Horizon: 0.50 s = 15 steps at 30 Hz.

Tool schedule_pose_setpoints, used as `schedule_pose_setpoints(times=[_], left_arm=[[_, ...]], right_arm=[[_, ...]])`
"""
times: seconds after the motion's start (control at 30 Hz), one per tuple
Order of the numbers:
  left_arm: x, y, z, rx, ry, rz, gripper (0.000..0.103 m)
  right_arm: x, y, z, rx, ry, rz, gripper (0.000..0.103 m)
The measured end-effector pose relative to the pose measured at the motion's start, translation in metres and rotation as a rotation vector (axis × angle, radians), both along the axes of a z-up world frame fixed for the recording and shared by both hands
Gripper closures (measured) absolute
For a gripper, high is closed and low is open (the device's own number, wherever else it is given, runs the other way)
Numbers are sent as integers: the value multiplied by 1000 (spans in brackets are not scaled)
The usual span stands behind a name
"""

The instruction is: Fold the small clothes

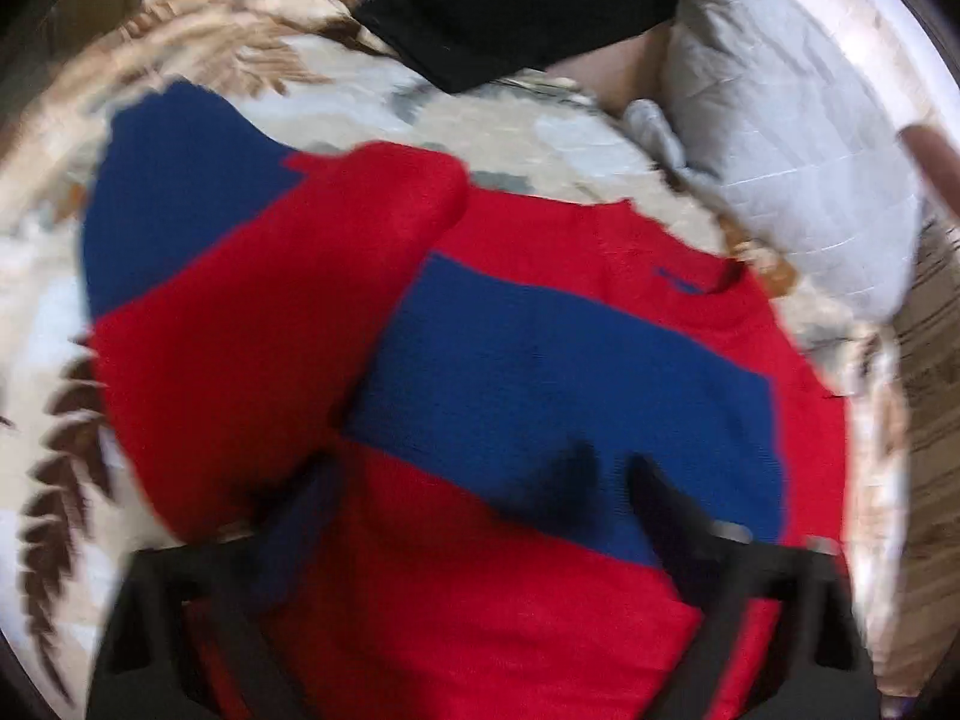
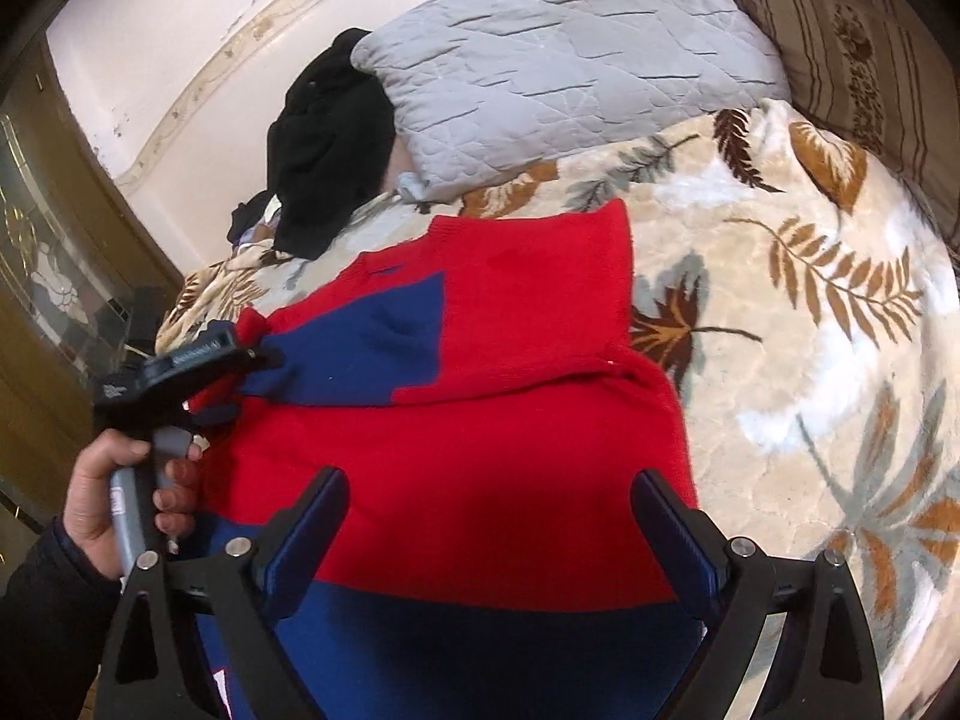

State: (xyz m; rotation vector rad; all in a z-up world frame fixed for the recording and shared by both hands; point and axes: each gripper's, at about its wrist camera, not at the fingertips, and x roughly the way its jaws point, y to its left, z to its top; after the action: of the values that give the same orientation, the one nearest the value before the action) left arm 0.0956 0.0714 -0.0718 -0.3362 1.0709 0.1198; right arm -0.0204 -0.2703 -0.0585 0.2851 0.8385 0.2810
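Lying on the blanket (image 2: 810, 312), the sweater (image 2: 456, 450) has its sleeve pinched tight by the left claw (image 2: 264, 357) at the left; the right claw (image 2: 489, 516) hovers wide open, holding nothing

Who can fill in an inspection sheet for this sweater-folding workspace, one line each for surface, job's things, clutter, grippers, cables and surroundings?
Surface: bed with a leaf-print blanket, soft and uneven.
Job's things: red and blue sweater spread on the blanket, one side already folded over the body.
Clutter: black garment heaped beside a grey pillow; patterned pillow at the far corner.
Grippers: left gripper shut on the sweater's edge, held by a hand; right gripper open, above the sweater.
Cables: nothing seen.
Surroundings: pale wall behind the bed, wooden door with patterned glass at its side.
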Motion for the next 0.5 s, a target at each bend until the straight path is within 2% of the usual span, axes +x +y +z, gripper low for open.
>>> schedule_pose_setpoints(times=[0.03, 0.1, 0.17, 0.2, 0.27, 0.3, 0.33, 0.37, 0.4, 0.43, 0.47, 0.5], left_arm=[[-1, -3, 3, 51, -6, -4, 80], [-7, 5, 10, 18, -23, 16, 94], [-20, 10, 23, 8, -78, 35, 98], [-34, 13, 31, 29, -121, 62, 99], [-43, 17, 24, 46, -123, 91, 99], [-40, 18, 14, 53, -96, 90, 99], [-32, 19, -6, 52, -24, 62, 99], [-35, 20, -10, 56, -42, 51, 99], [-39, 18, -2, 76, -82, 44, 98], [-40, 15, 3, 72, -82, 40, 90], [-43, 13, 12, 35, -102, 31, 81], [-45, 10, 21, 5, -142, 20, 55]], right_arm=[[0, -2, -1, 2, 4, -4, 6], [1, -4, -2, 5, 9, -11, 6], [1, -4, 0, 1, 3, -10, 6], [1, -4, 2, 0, -3, -10, 6], [1, -4, 4, 4, -15, -11, 6], [4, -3, 4, 8, -13, -11, 6], [7, -3, 3, 14, -1, -12, 6], [11, -2, 1, 32, 20, -12, 6], [12, -3, 1, 51, 31, -10, 6], [12, -3, 1, 68, 31, -8, 6], [11, -5, 2, 81, 22, -12, 6], [11, -6, 2, 84, 15, -29, 6]])
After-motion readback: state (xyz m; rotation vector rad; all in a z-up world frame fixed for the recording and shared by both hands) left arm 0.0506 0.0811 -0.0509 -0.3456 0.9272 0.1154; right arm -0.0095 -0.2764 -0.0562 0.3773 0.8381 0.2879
